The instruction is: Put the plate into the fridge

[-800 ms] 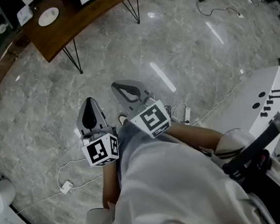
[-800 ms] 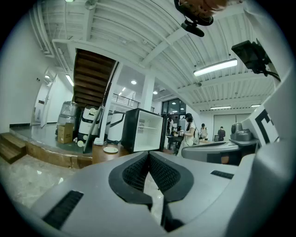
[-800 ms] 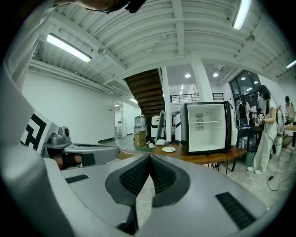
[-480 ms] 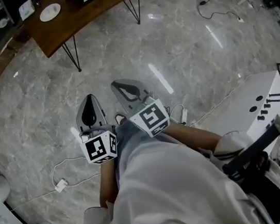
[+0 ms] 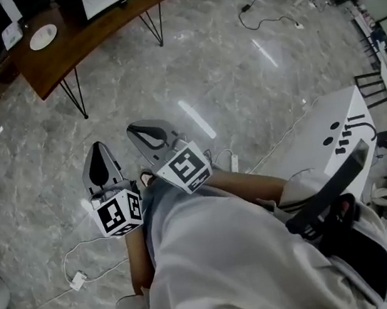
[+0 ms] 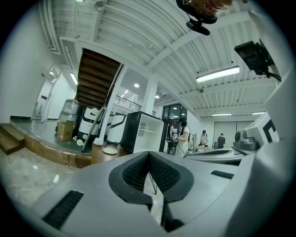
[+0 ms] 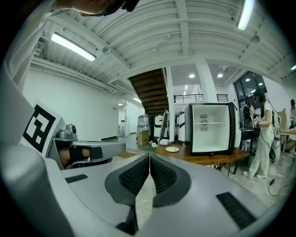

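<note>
A white plate (image 5: 43,36) lies on the wooden table (image 5: 89,36) at the top left of the head view; the same plate (image 7: 172,149) (image 6: 110,150) shows far off in both gripper views. Beside it on the table stands a small black fridge (image 7: 212,128) (image 6: 146,133) with its white inside showing. My left gripper (image 5: 100,159) (image 6: 149,155) and right gripper (image 5: 144,129) (image 7: 149,157) are held side by side over the marble floor, well short of the table. Both have their jaws pressed together with nothing between them.
The grey marble floor (image 5: 225,73) stretches between me and the table, with cables (image 5: 74,272) lying on it. A white machine (image 5: 335,136) stands at the right. A person (image 7: 260,139) stands right of the fridge; stairs (image 7: 150,92) rise behind it.
The table and plate have slid left and slightly down in the head view as the view shifted. Both grippers stay shut, side by side, now lower left in the picture.
</note>
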{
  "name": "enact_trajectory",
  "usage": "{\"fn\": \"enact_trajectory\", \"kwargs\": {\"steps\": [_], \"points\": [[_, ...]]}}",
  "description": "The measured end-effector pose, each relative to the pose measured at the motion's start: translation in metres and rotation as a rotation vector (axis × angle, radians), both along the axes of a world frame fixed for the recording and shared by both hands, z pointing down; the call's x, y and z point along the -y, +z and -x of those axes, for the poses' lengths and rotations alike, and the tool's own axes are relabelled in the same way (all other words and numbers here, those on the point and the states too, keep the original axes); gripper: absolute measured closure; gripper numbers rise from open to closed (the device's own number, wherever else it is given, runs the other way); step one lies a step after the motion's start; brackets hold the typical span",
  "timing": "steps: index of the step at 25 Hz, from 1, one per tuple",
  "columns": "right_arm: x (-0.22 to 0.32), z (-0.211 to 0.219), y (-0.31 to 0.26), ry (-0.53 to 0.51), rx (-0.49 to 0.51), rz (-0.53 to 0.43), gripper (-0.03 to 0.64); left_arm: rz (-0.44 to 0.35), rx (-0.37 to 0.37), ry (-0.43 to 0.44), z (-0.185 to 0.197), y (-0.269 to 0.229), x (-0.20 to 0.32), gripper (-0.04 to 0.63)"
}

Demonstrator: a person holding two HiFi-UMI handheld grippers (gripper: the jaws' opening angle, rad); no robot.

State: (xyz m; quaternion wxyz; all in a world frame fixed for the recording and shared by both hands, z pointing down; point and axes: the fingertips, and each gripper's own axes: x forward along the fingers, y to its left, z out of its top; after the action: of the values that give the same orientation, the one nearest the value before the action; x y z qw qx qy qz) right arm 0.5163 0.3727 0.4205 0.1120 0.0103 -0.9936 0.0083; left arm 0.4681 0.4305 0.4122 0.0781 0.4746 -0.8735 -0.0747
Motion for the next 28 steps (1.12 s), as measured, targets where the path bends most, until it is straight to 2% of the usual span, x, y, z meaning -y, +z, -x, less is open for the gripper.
{"fn": "enact_trajectory", "kwargs": {"steps": [6,11,16,21,28], "points": [[0.001,0.019,0.003,-0.025,-0.019,-0.012,0.598,-0.015,-0.024,-0.021,0.017,0.005,-0.001,0.577],[0.014,0.073,0.01,-0.033,-0.026,0.001,0.598,0.001,-0.05,-0.061,0.069,0.016,0.001,0.577],[0.047,0.158,0.017,-0.055,-0.02,0.018,0.598,0.034,-0.052,-0.082,0.146,0.026,0.027,0.577],[0.091,0.268,0.004,-0.075,0.032,-0.096,0.598,0.035,-0.02,-0.073,0.253,0.019,0.076,0.577],[0.173,0.401,-0.019,-0.106,0.07,-0.116,0.598,0.017,0.031,-0.047,0.392,-0.012,0.178,0.577]]}}
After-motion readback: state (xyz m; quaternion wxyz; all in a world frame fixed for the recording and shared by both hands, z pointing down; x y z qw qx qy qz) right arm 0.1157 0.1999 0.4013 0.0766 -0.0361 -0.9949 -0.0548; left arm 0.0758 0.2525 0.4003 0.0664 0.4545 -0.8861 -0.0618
